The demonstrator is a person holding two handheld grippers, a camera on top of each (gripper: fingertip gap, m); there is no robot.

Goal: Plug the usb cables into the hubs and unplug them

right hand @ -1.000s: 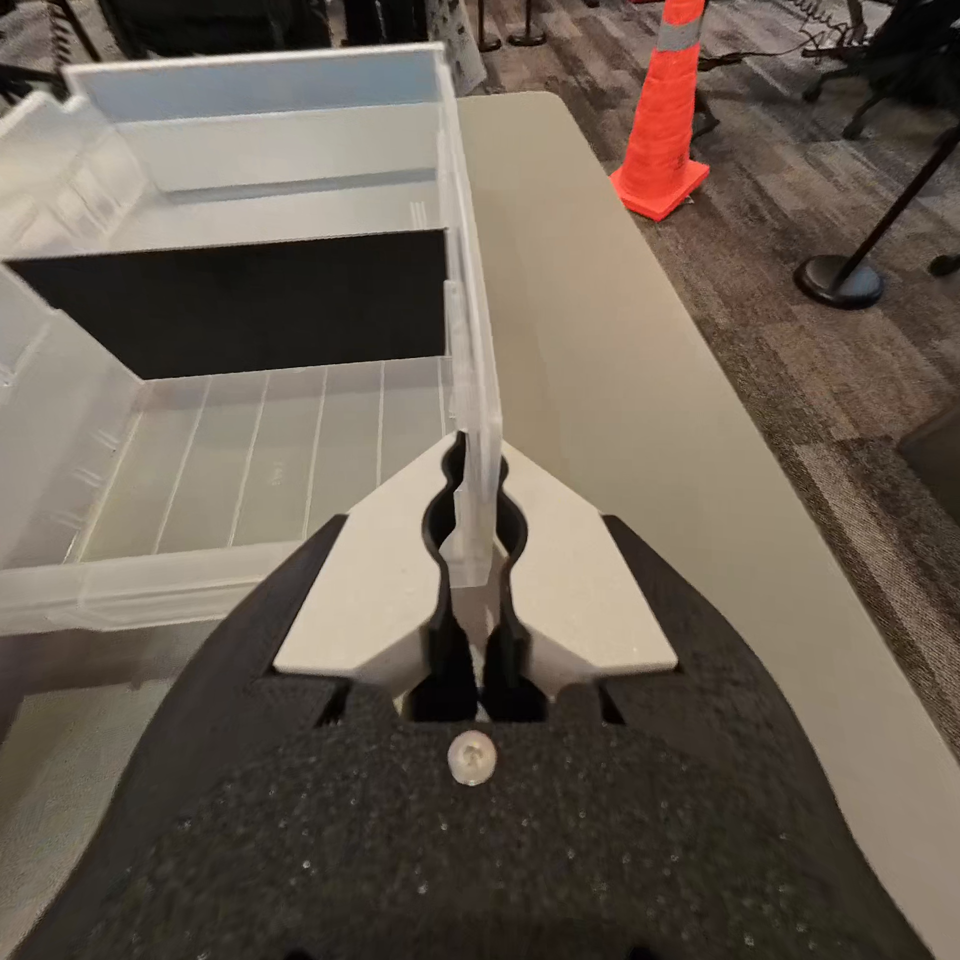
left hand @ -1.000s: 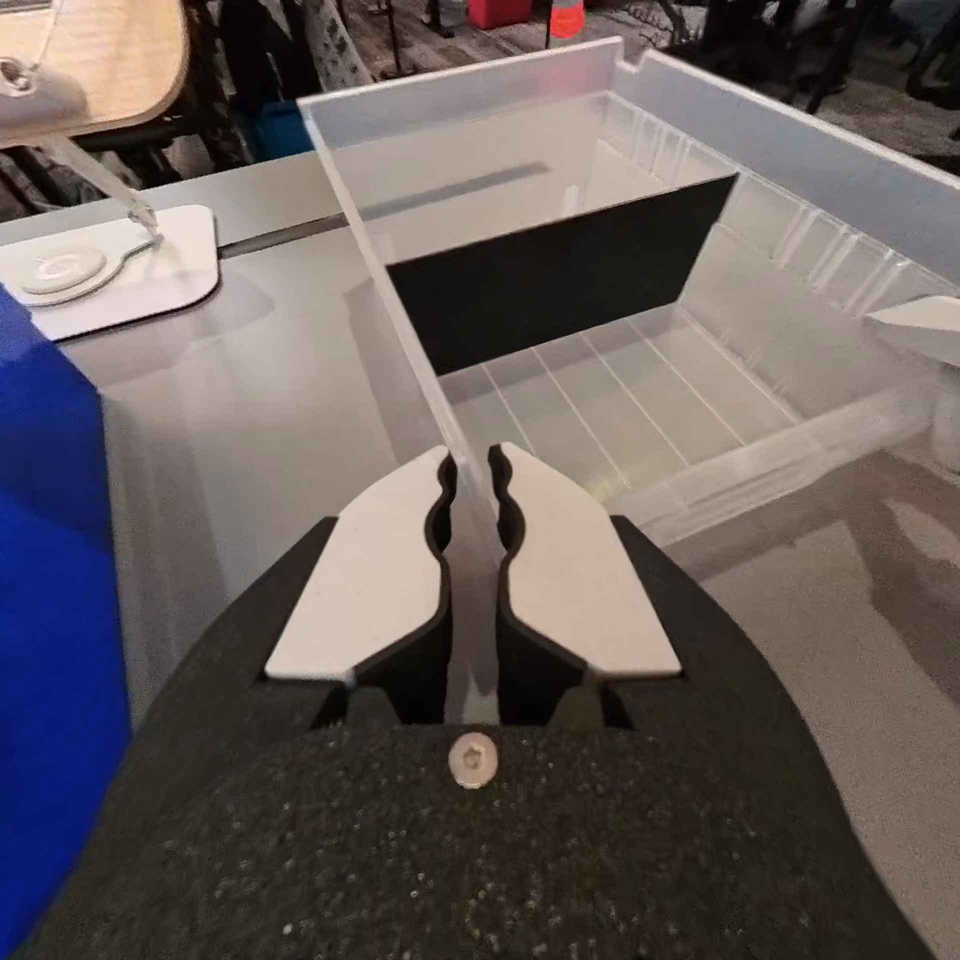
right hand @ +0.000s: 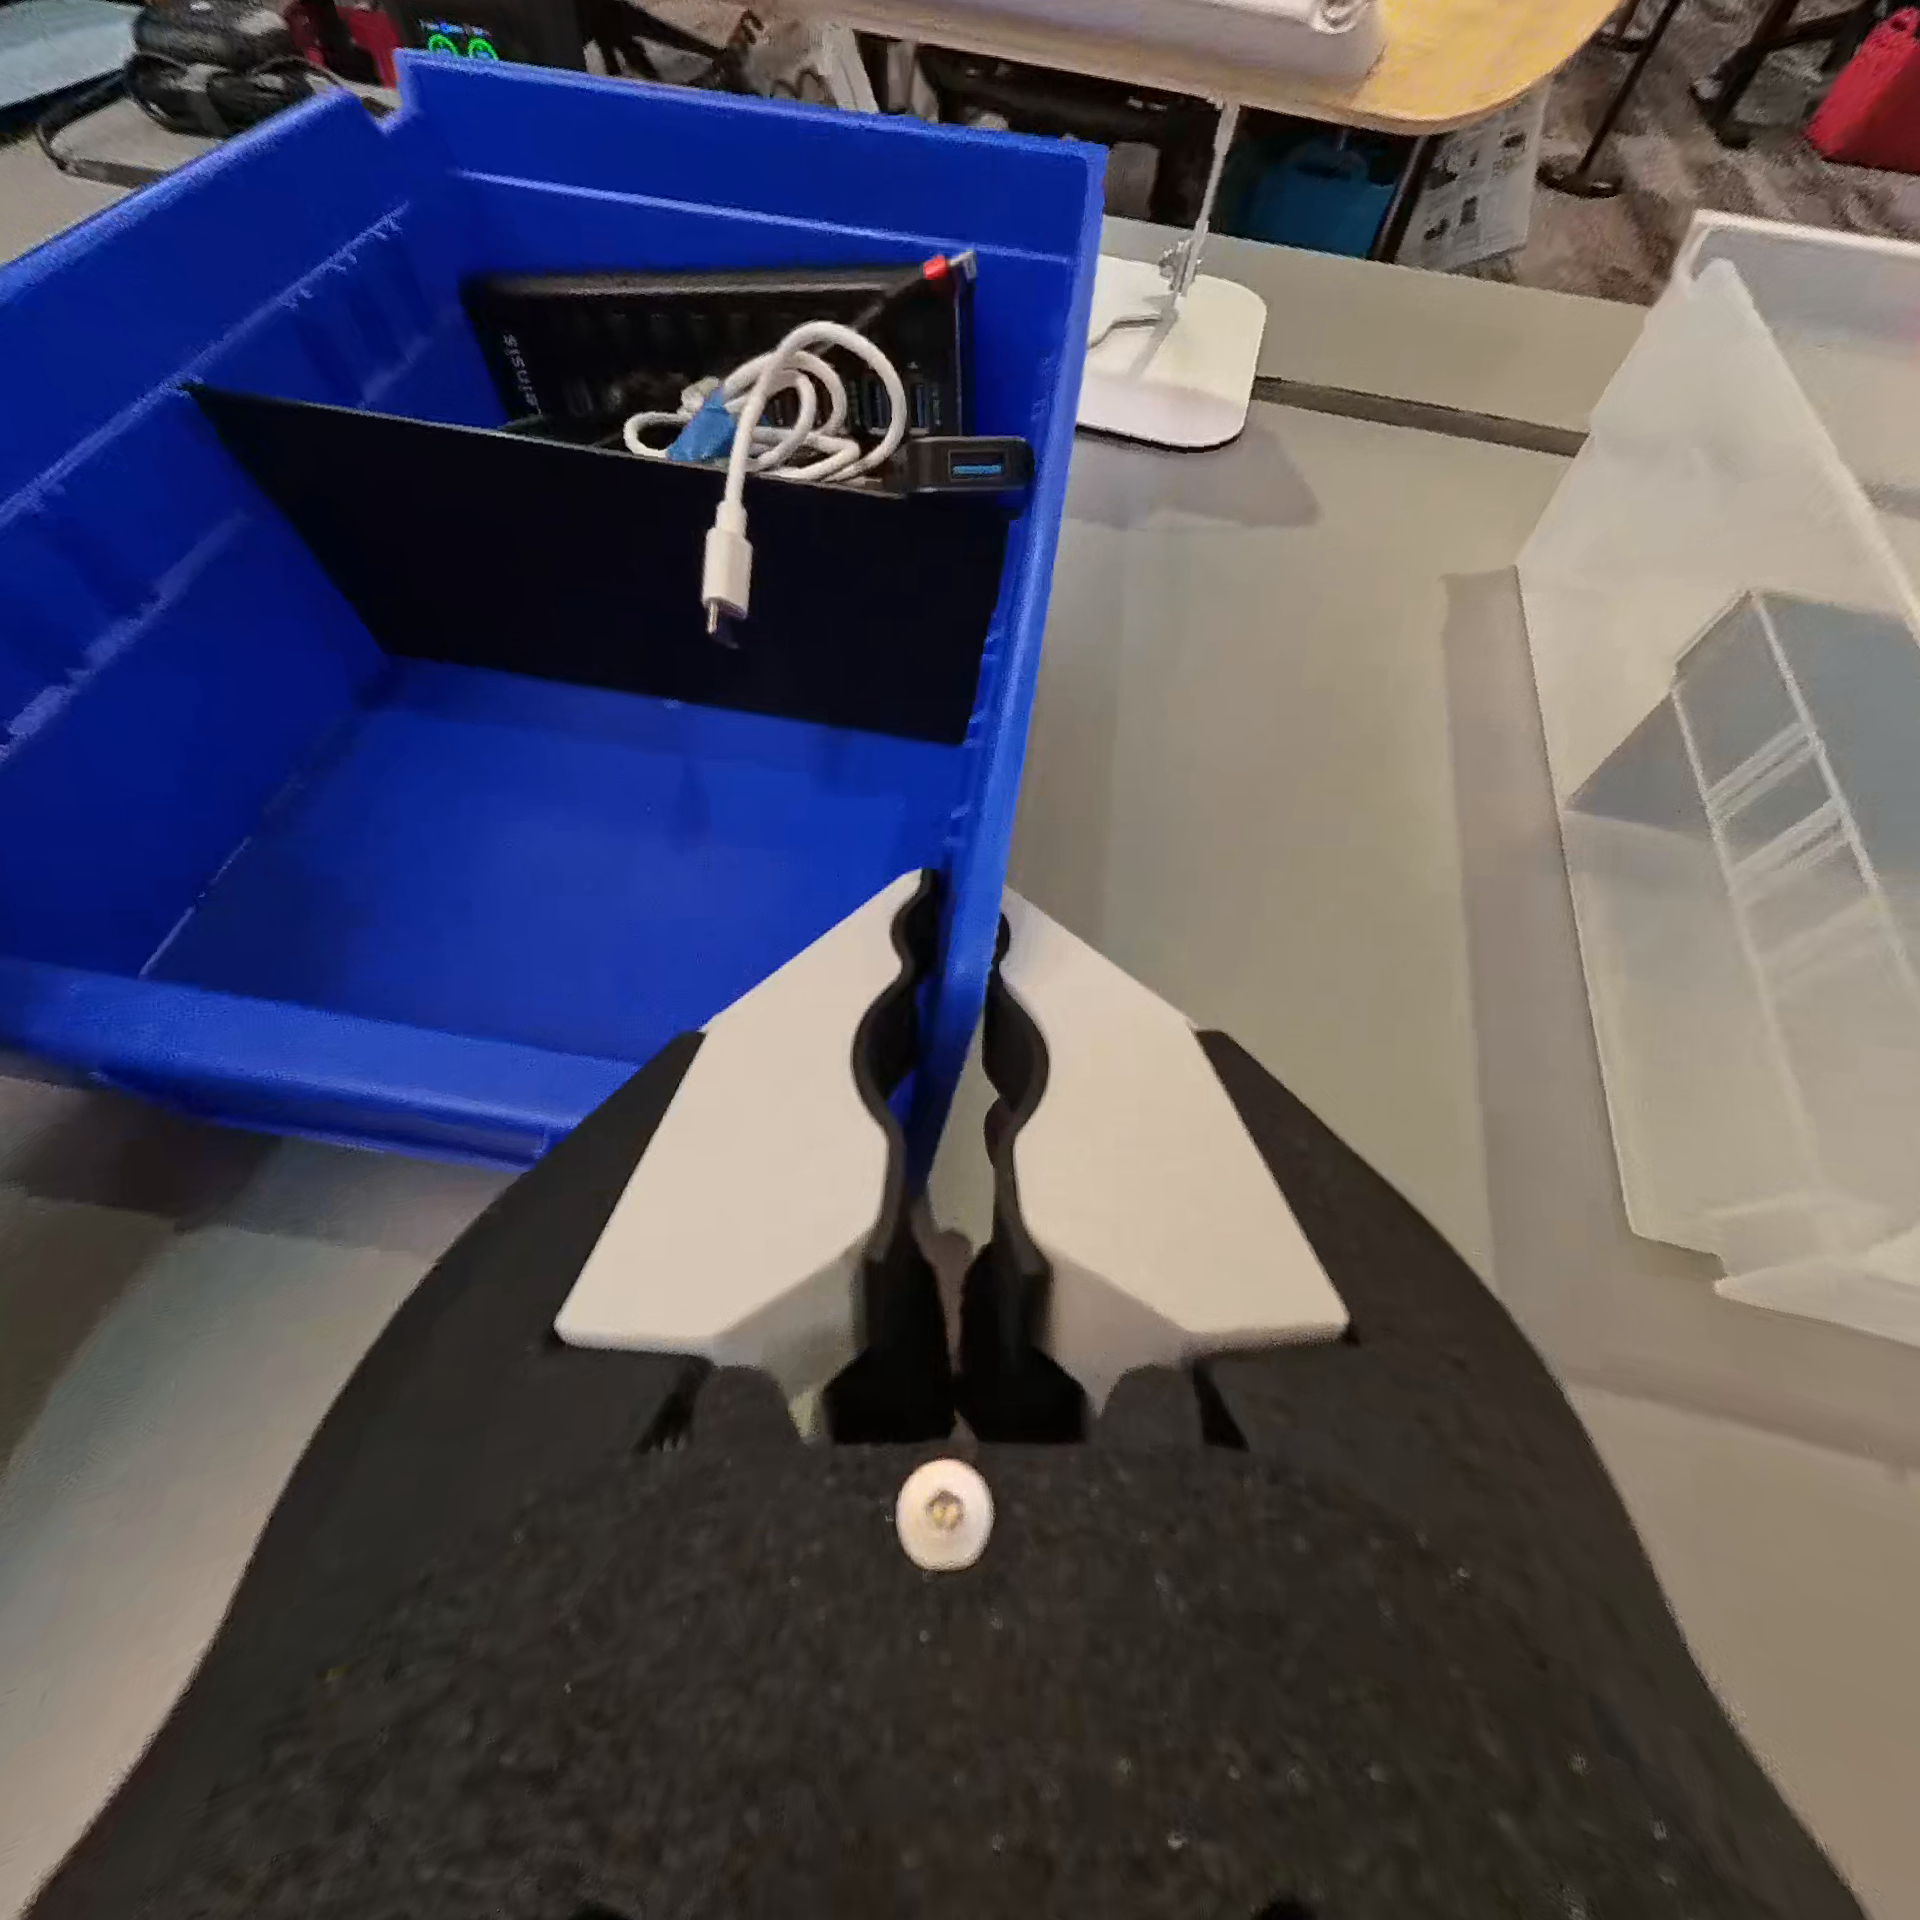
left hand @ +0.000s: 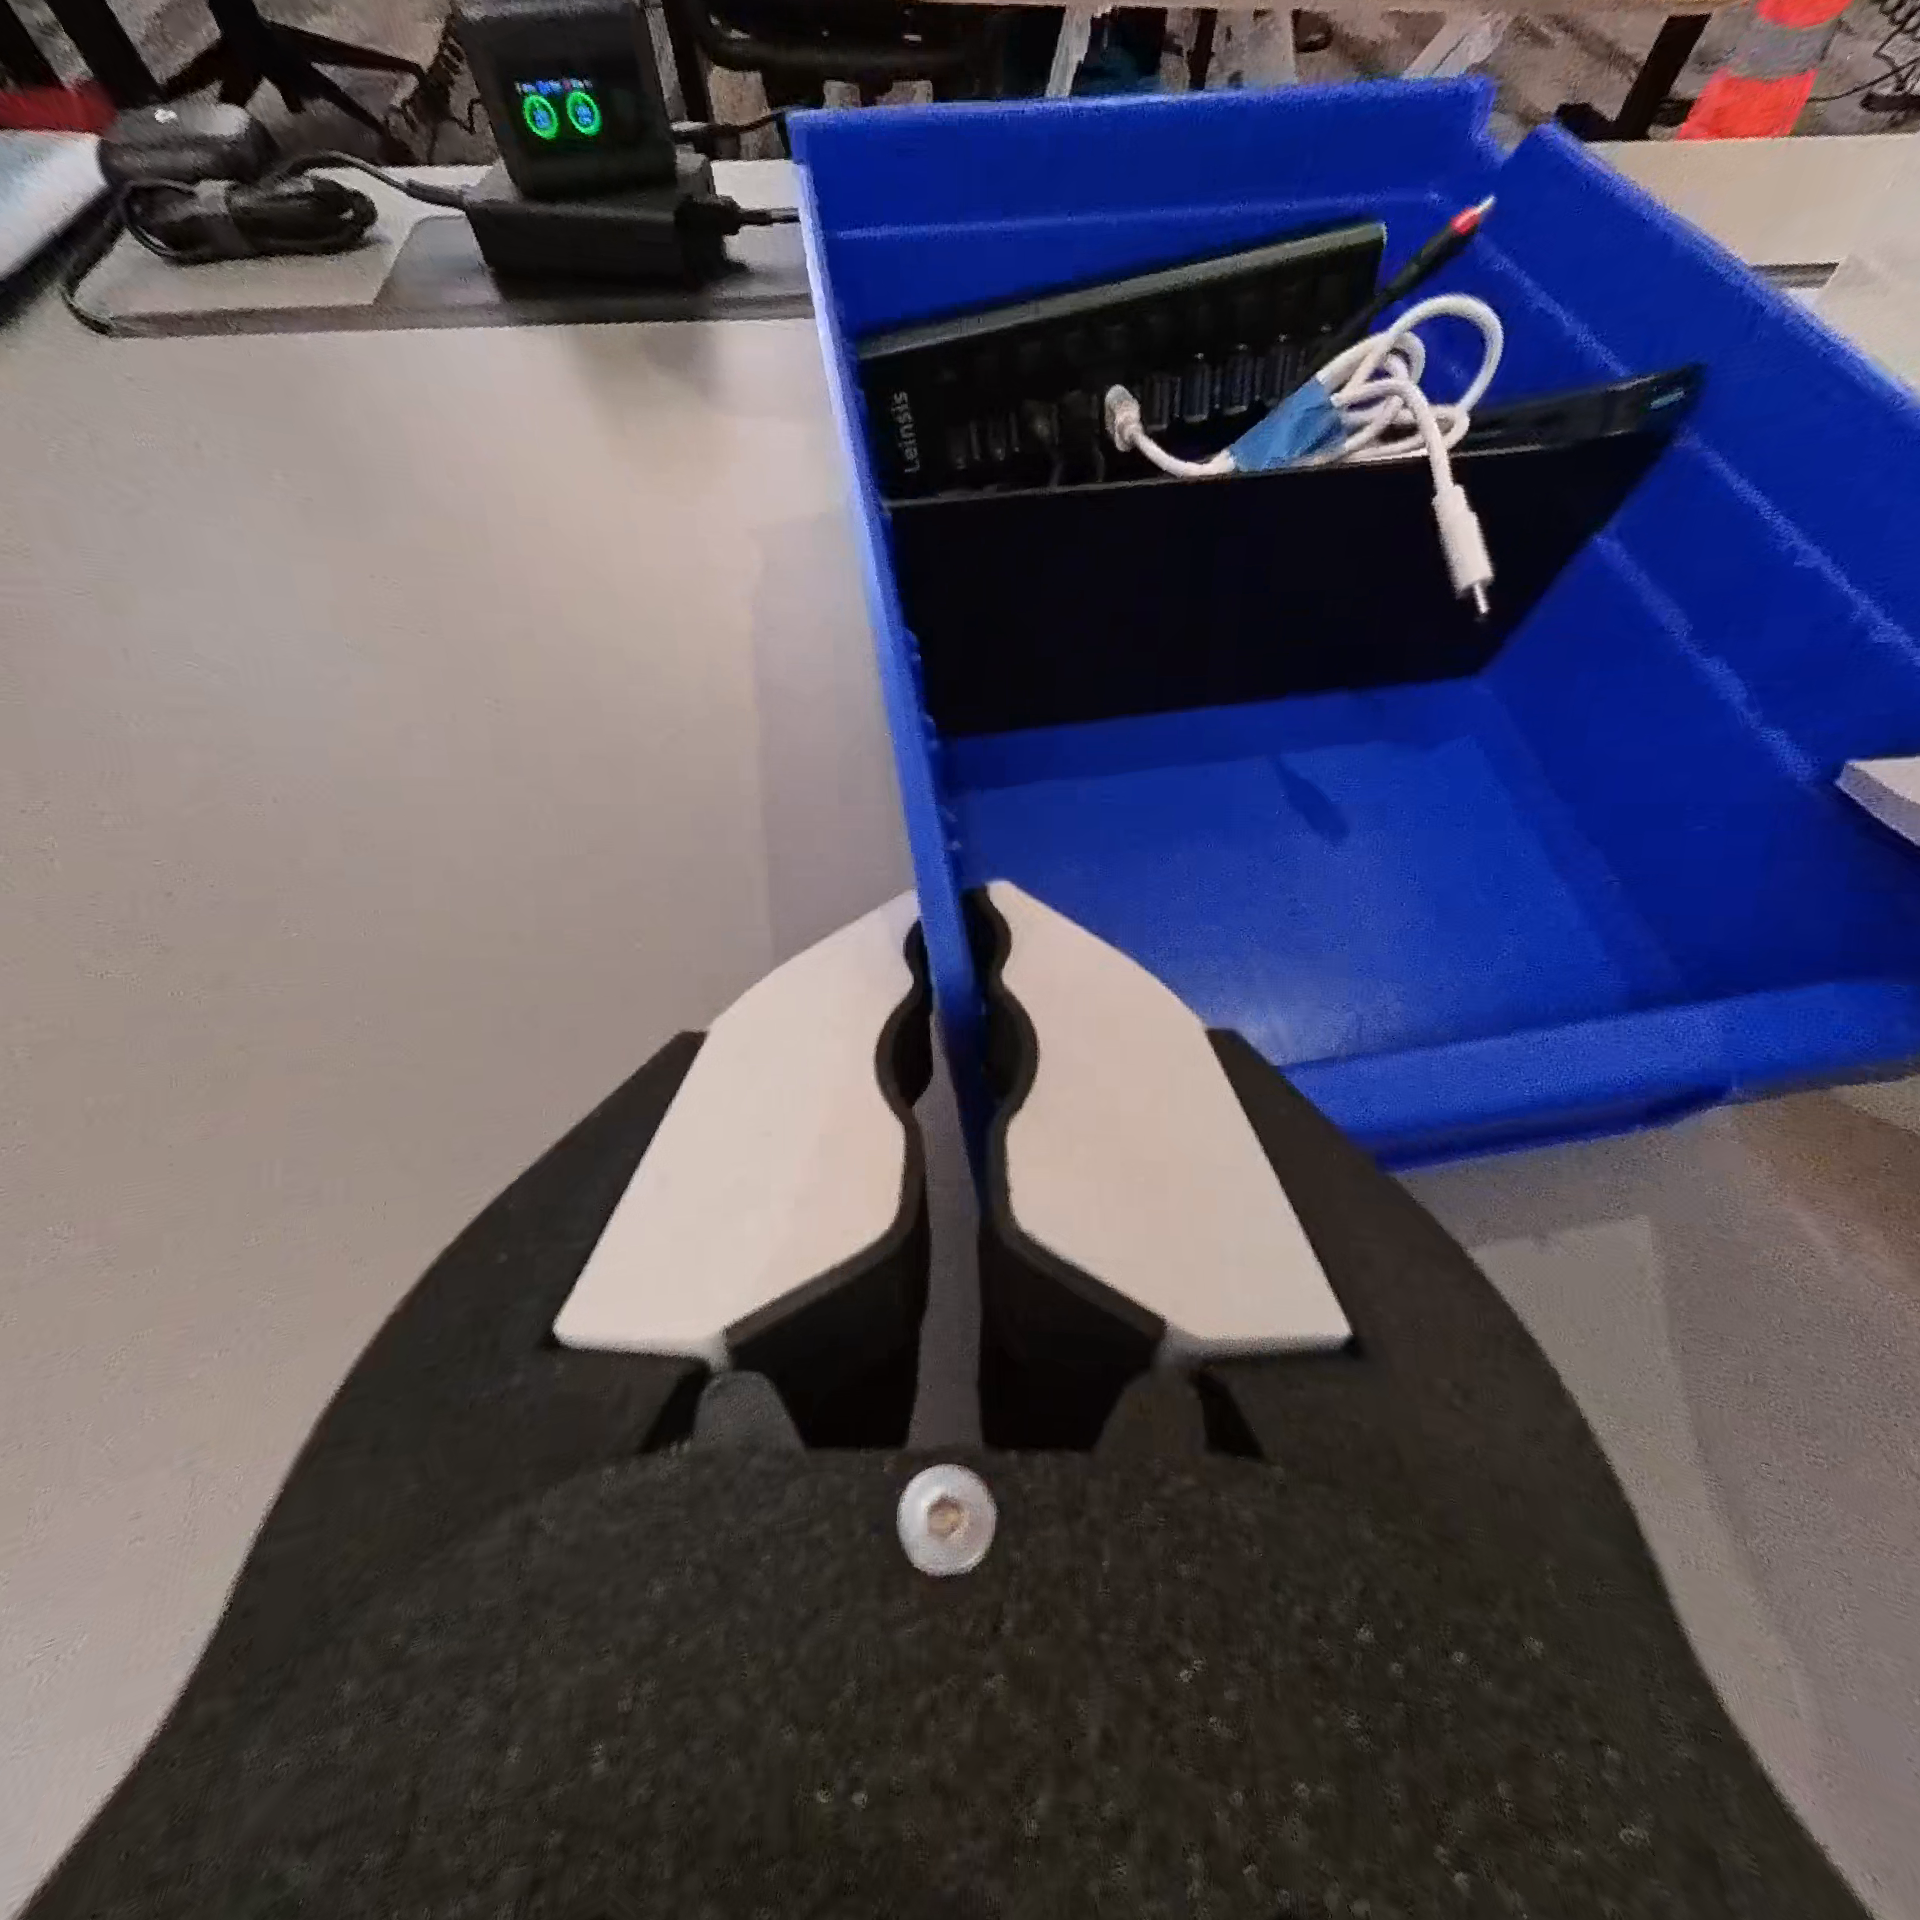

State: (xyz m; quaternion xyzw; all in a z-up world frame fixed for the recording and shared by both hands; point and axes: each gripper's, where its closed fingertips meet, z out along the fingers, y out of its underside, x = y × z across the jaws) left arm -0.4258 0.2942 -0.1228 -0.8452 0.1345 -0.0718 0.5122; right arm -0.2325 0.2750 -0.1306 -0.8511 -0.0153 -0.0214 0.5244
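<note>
I can see white lettering along the near short end of the black hub (left hand: pixel 1127 358) leaning in the blue bin (left hand: pixel 1714 582). The small black device (left hand: pixel 566 99) on the worktop (left hand: pixel 416 675) shows green rings, too small to read.

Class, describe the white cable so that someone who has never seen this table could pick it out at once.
Find the blue bin on the grey table. Behind its black divider lie black USB hubs. The white USB cable is coiled on them, its plug hanging over the divider: the only white thing inside.
</note>
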